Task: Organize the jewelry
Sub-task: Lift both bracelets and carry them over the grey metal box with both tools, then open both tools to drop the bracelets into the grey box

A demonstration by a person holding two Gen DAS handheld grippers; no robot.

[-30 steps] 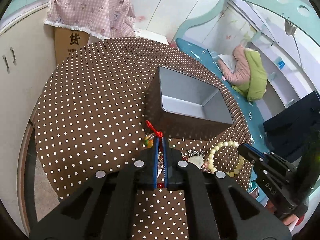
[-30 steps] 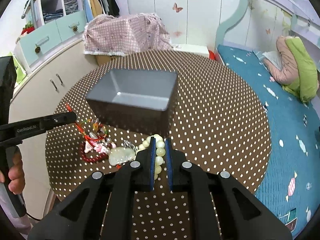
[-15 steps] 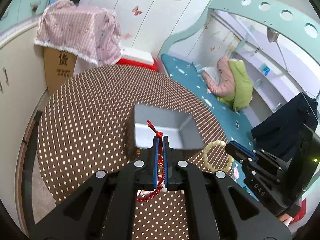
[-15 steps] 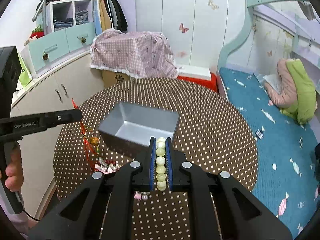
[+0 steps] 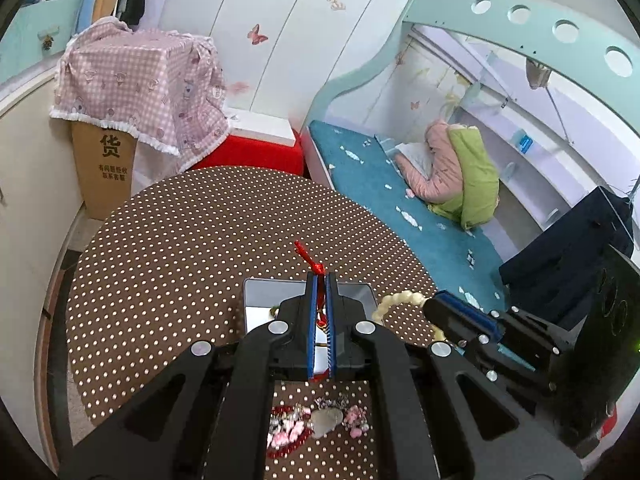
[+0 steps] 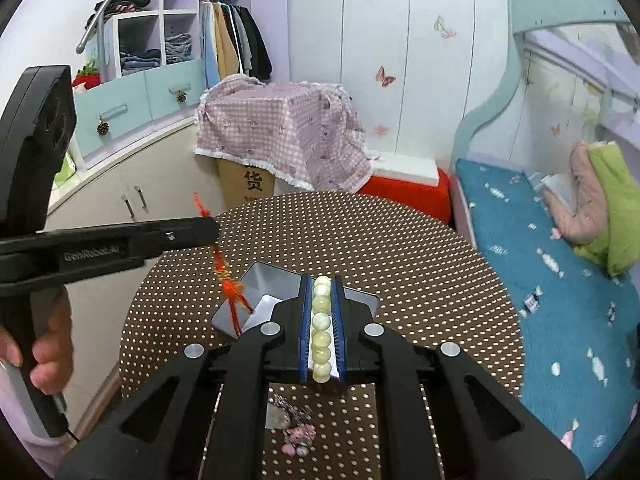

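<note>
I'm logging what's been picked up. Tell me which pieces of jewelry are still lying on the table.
Only the pink-and-red beaded cluster by the near table edge lies on the cloth. The red knotted cord hangs from the left gripper; the pale bead bracelet is clamped in the right gripper.

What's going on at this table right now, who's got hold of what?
A person is sorting jewelry with hand-held tongs. The left tongs are shut on a red knotted cord, which dangles over the grey tin box. The right tongs are shut on a pale bead bracelet, held above the polka-dot table near the box. A pink bead piece and a pale stone pendant lie on the cloth, not picked up yet.
</note>
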